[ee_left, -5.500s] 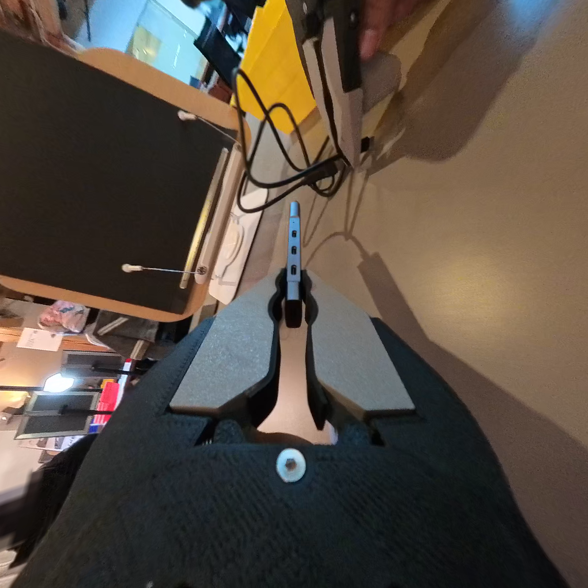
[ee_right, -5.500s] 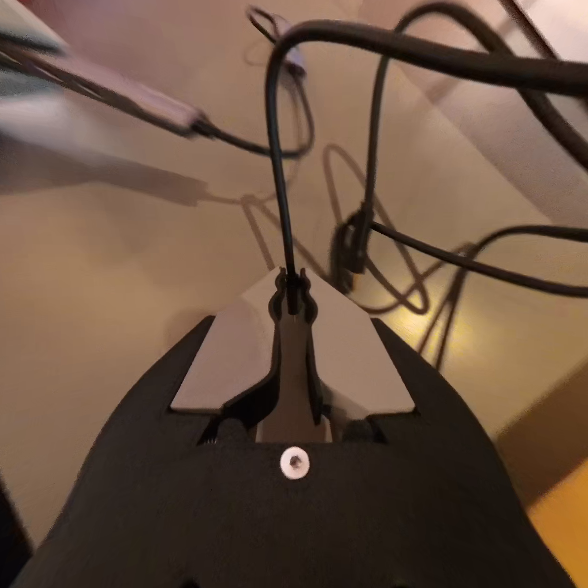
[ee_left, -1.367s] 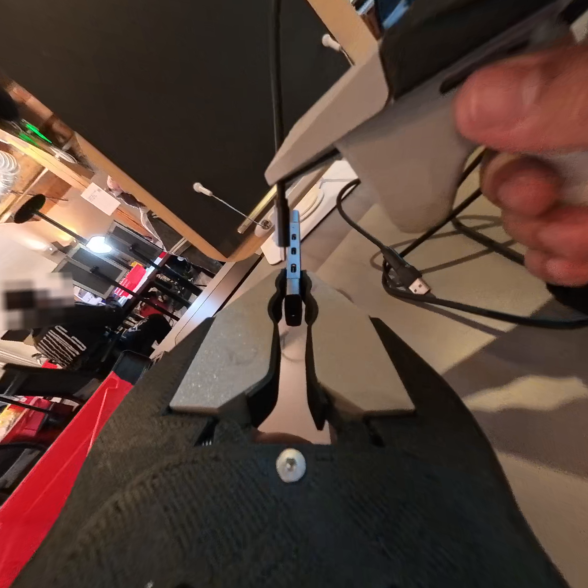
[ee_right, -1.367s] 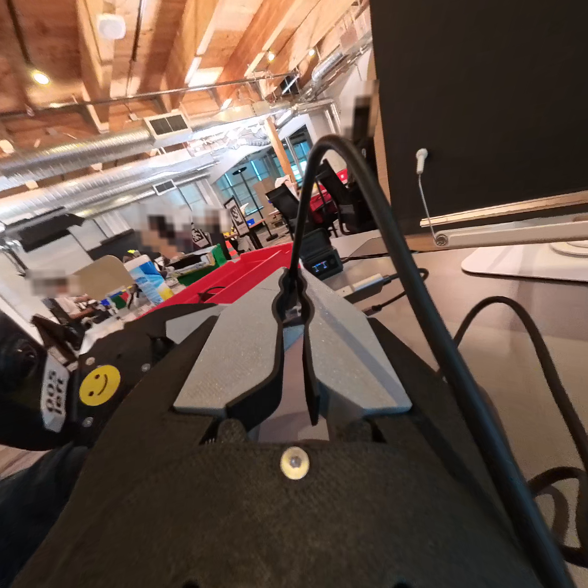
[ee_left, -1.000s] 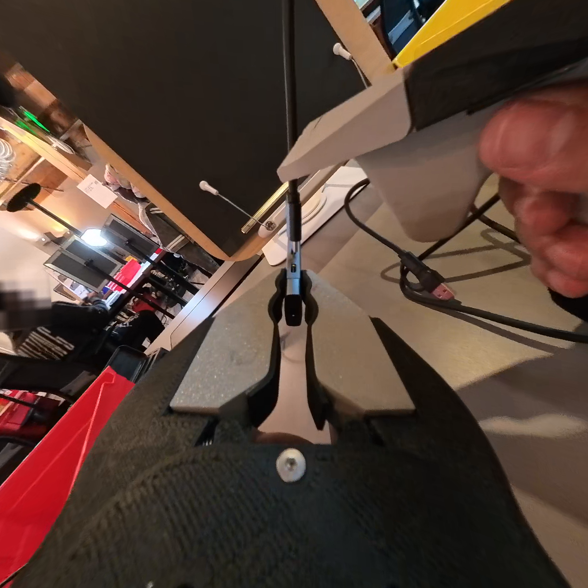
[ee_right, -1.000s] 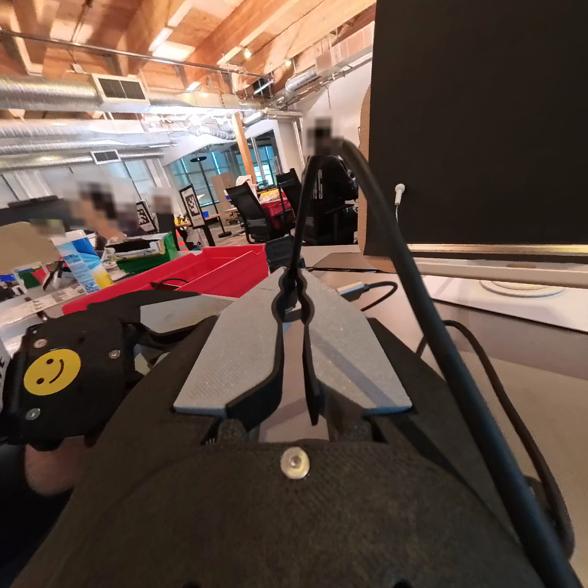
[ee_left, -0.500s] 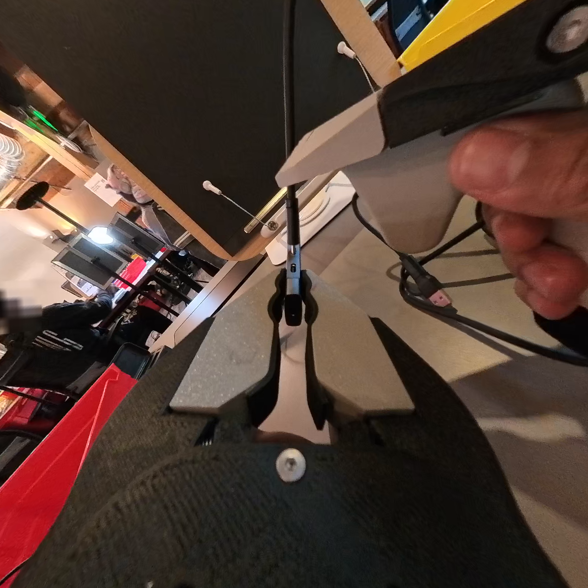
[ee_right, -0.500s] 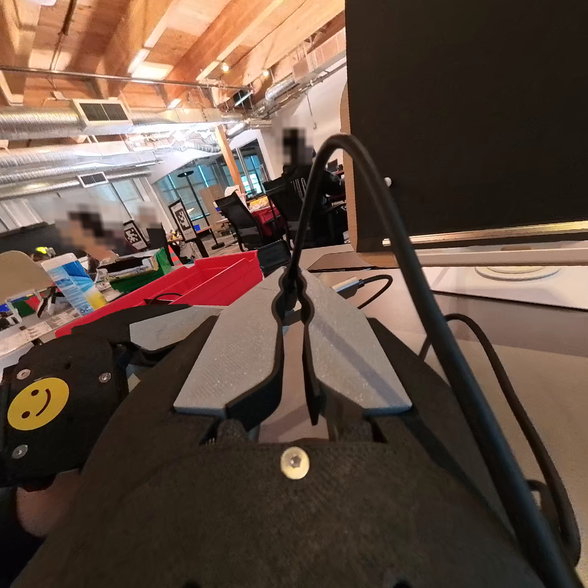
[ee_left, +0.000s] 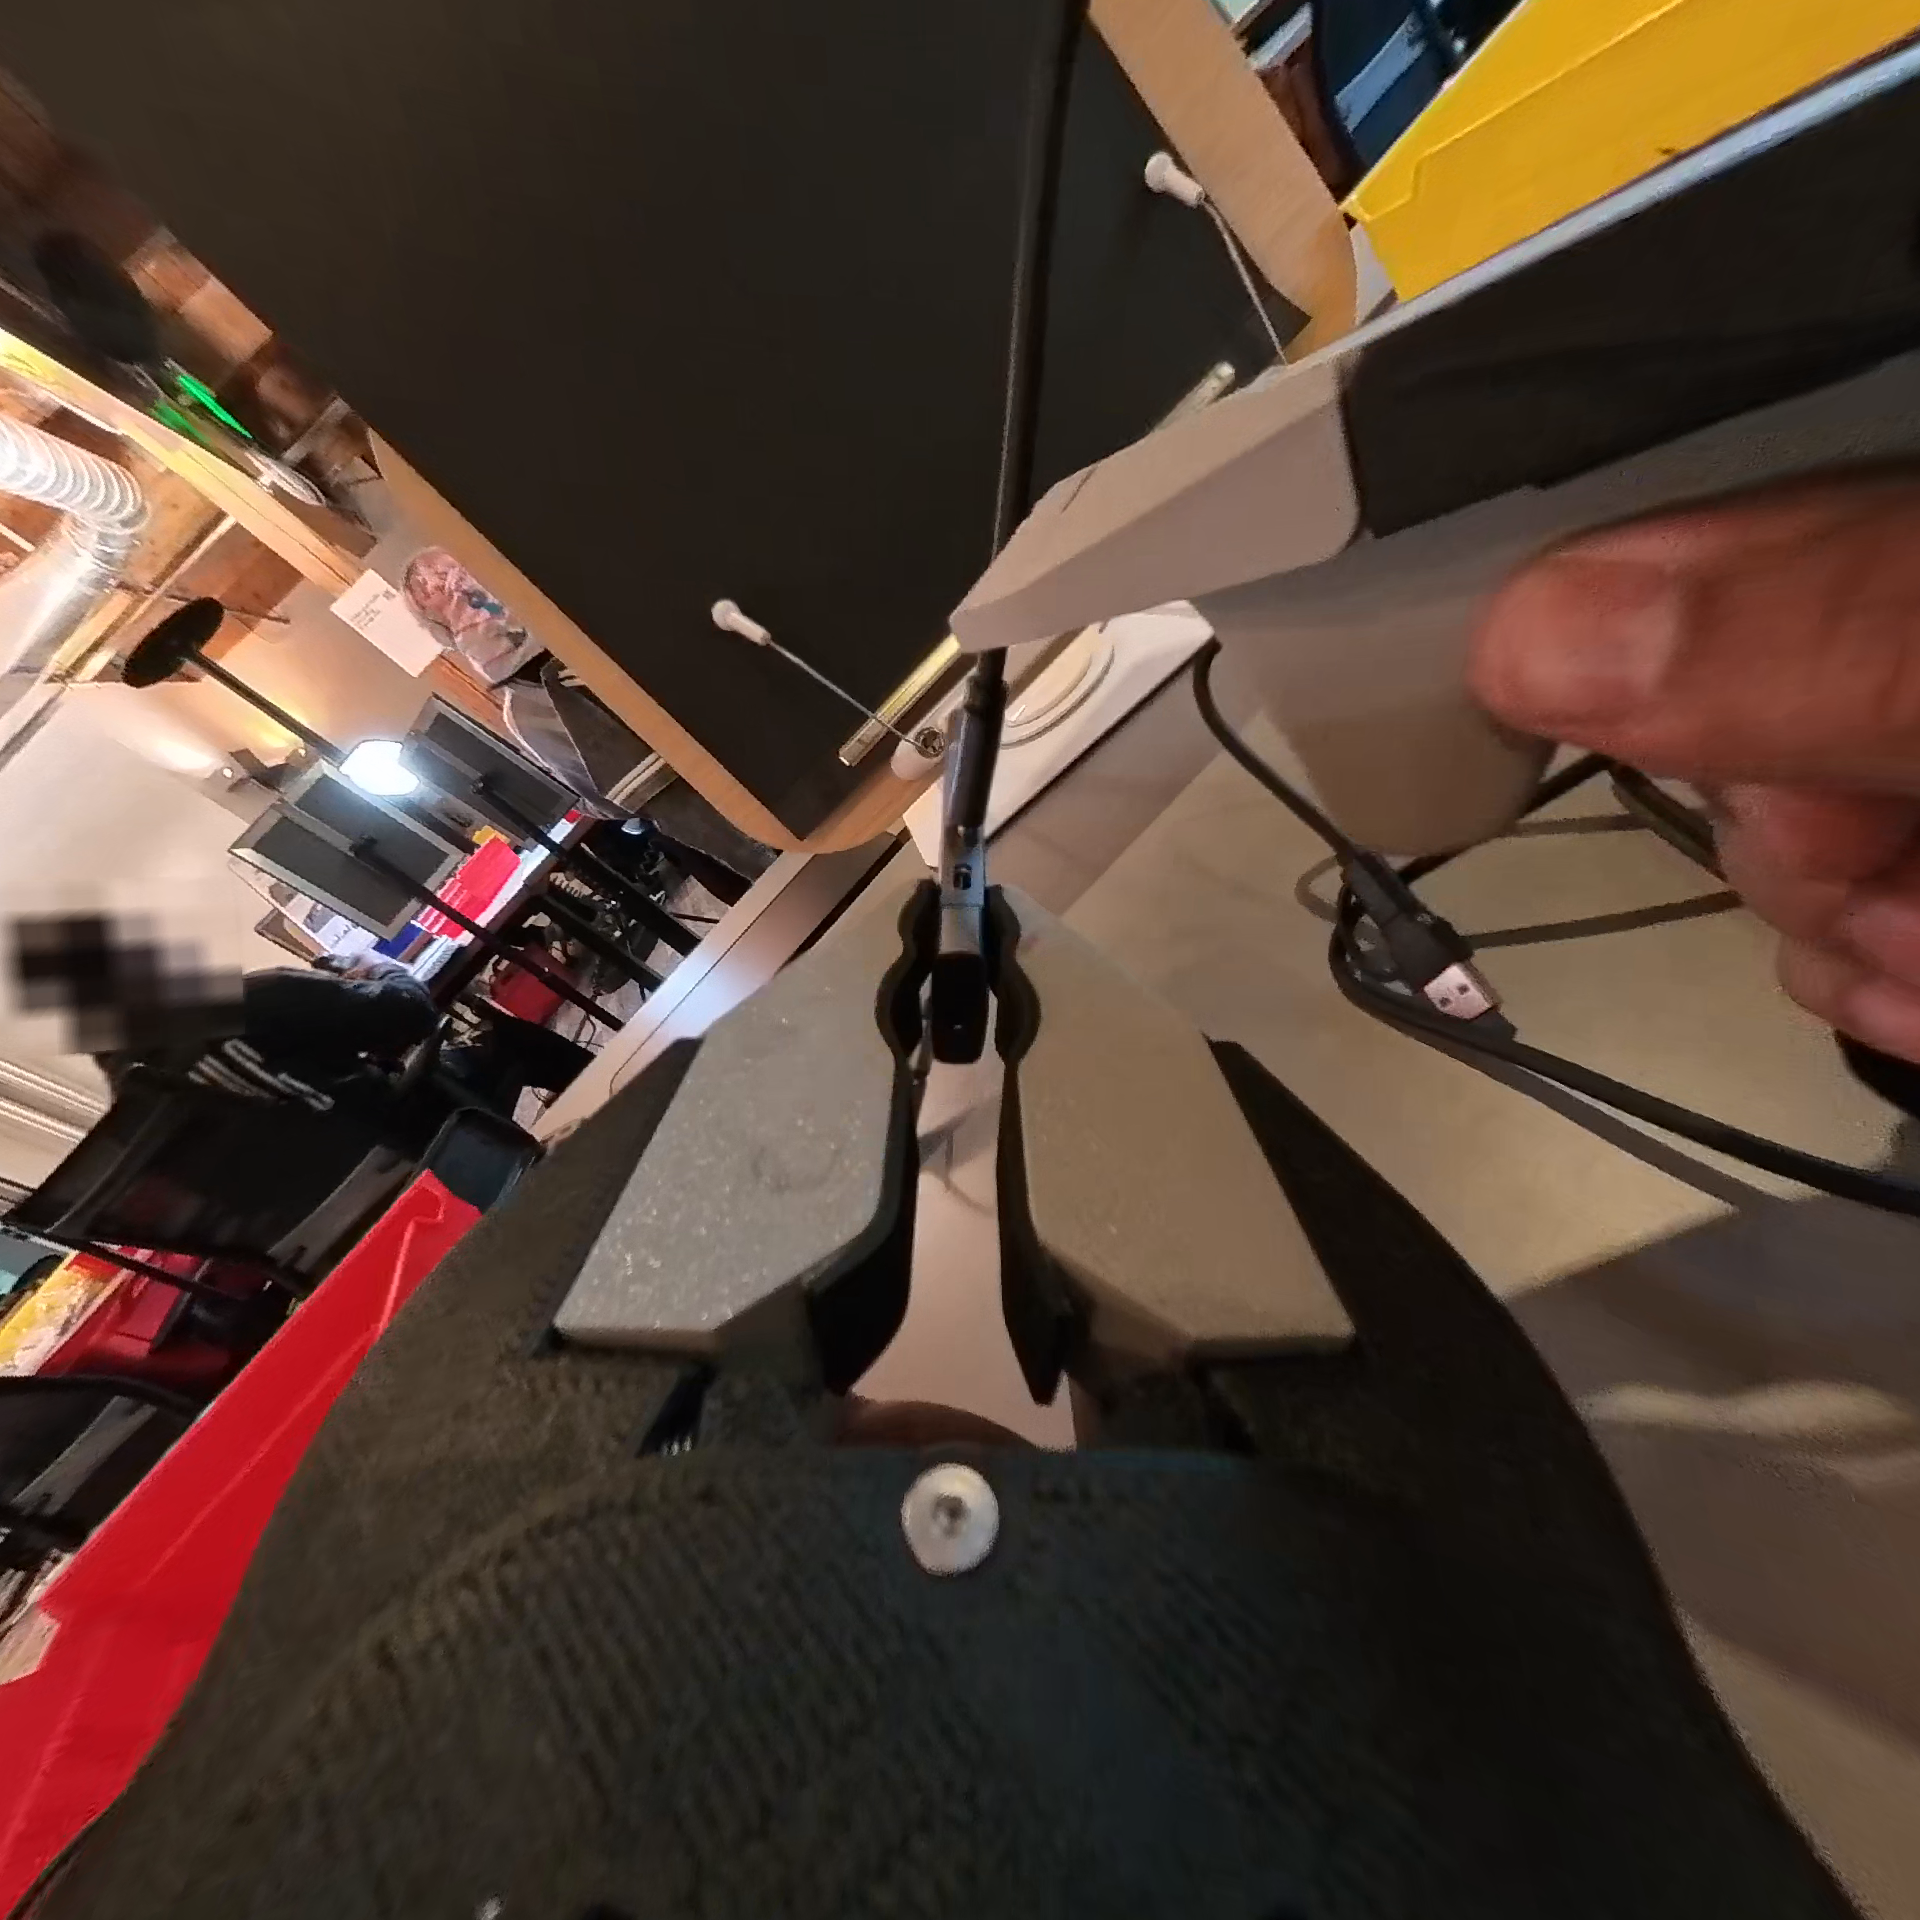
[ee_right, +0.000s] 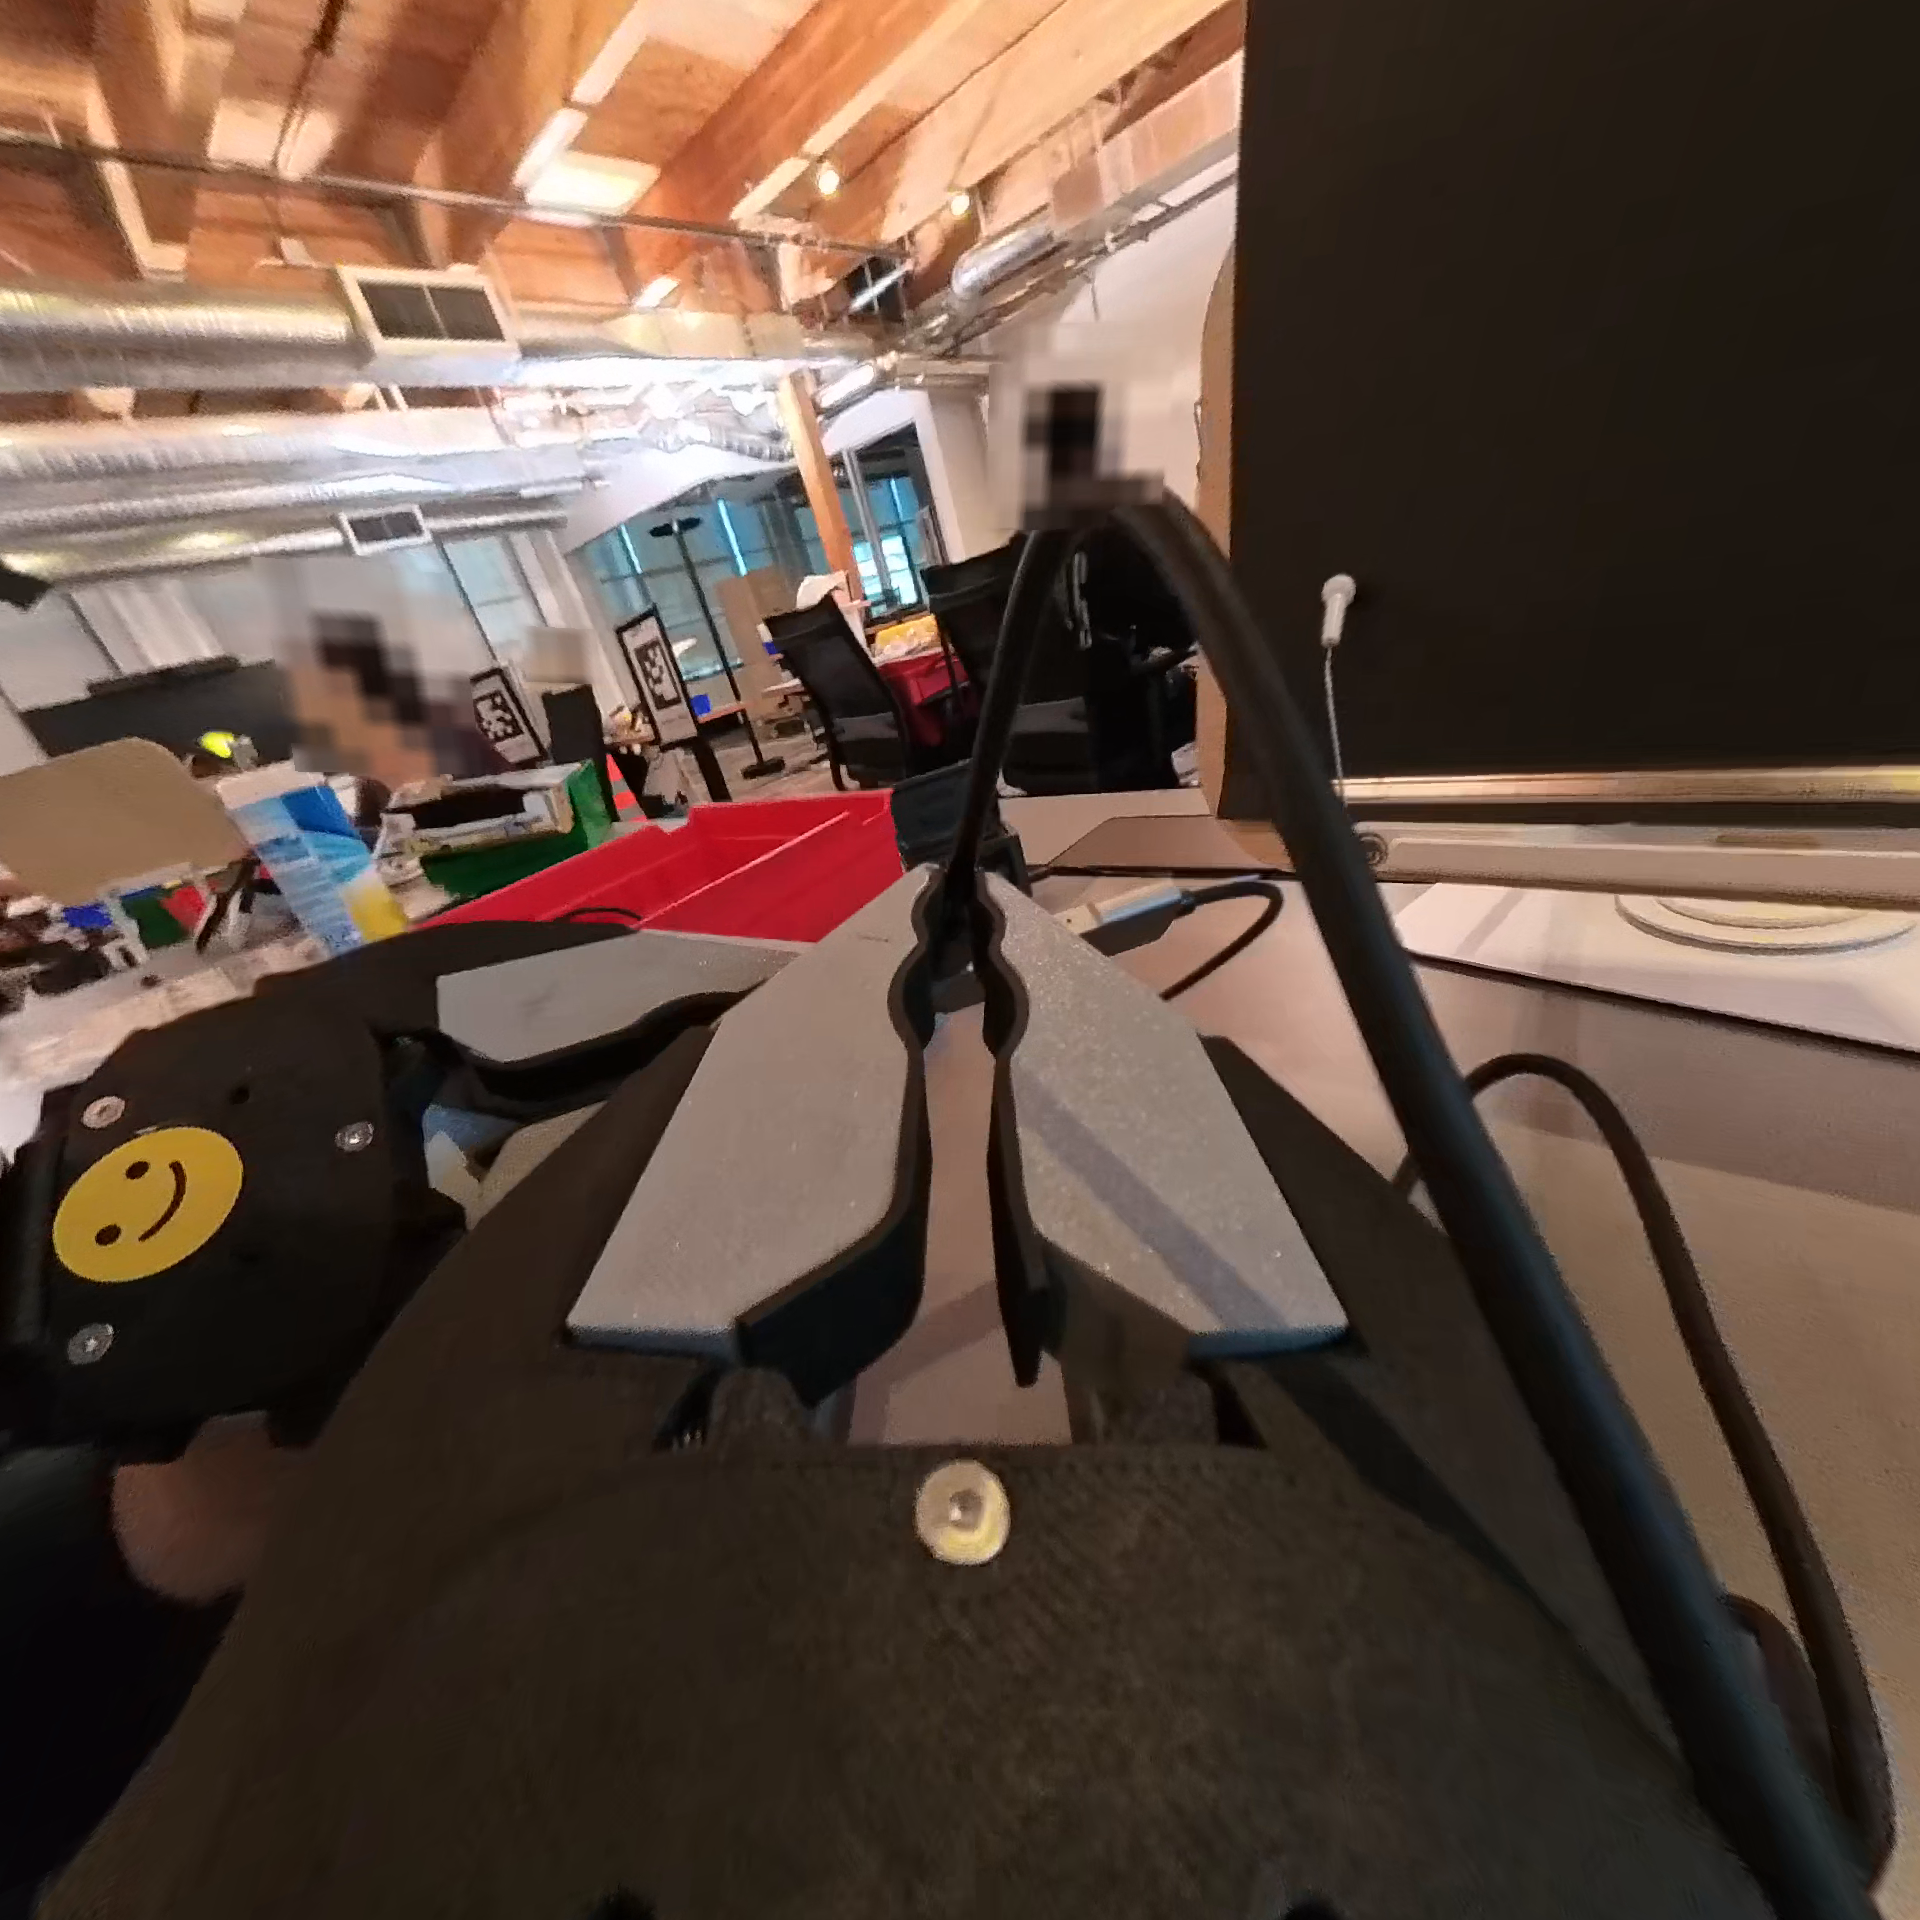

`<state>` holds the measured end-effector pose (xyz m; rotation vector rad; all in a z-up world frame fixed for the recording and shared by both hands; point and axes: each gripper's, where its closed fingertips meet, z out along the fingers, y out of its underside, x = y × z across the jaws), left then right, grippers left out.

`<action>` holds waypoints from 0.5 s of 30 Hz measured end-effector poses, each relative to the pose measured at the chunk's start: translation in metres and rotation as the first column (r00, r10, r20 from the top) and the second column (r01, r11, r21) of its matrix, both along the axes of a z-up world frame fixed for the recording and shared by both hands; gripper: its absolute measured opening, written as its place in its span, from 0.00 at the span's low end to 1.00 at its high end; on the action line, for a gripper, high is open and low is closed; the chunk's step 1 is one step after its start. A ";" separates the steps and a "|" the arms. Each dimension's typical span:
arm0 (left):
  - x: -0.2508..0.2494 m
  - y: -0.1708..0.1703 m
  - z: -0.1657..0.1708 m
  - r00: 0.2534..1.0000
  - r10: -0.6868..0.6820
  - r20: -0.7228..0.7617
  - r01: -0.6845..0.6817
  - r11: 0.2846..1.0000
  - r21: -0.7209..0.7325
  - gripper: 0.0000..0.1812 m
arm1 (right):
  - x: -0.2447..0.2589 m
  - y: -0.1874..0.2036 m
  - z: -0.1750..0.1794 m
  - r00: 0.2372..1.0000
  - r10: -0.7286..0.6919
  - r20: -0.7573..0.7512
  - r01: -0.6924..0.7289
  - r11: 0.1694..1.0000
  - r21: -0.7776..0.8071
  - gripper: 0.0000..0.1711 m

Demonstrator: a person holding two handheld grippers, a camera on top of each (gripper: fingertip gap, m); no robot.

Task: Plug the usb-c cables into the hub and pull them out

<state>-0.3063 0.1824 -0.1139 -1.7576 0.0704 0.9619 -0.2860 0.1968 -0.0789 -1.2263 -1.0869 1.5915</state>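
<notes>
A: Left claw point(ee_left: 957, 961) state?
B: Pinched on a black USB-C plug point(ee_left: 957, 997) at its tips; cable point(ee_left: 1023, 343) runs up from there.
A: Right claw point(ee_right: 957, 920)?
B: Pressed together on a thin black cable point(ee_right: 1000, 675) rising past its tips. A loose USB connector point(ee_left: 1460, 992) lies on the tabletop point(ee_left: 1247, 904), right of the left claw. Can't make out the hub.

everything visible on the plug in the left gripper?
The plug is slim, with a grey metallic shell and a black end toward the camera. It stands upright, clamped at the tips of the shut left gripper. Its black cable runs up past the right gripper. Its far end is hidden.
</notes>
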 end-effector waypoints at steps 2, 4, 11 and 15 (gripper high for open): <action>0.002 0.001 -0.001 1.000 -0.012 0.013 0.012 1.000 -0.005 0.03 | 0.000 0.001 -0.001 1.000 0.010 0.029 -0.011 0.999 0.042 0.01; 0.002 0.001 -0.002 1.000 -0.008 0.024 0.008 1.000 -0.013 0.03 | -0.001 0.001 -0.003 0.998 0.016 0.058 -0.021 0.997 0.081 0.01; 0.003 -0.003 0.001 0.999 -0.009 0.045 0.008 1.000 0.006 0.02 | -0.005 0.002 -0.008 0.994 0.044 0.095 -0.050 0.997 0.060 0.01; 0.023 0.002 0.013 0.997 -0.082 0.000 0.082 0.996 0.042 0.02 | -0.011 0.008 -0.023 0.986 0.076 0.151 -0.075 0.997 -0.011 0.02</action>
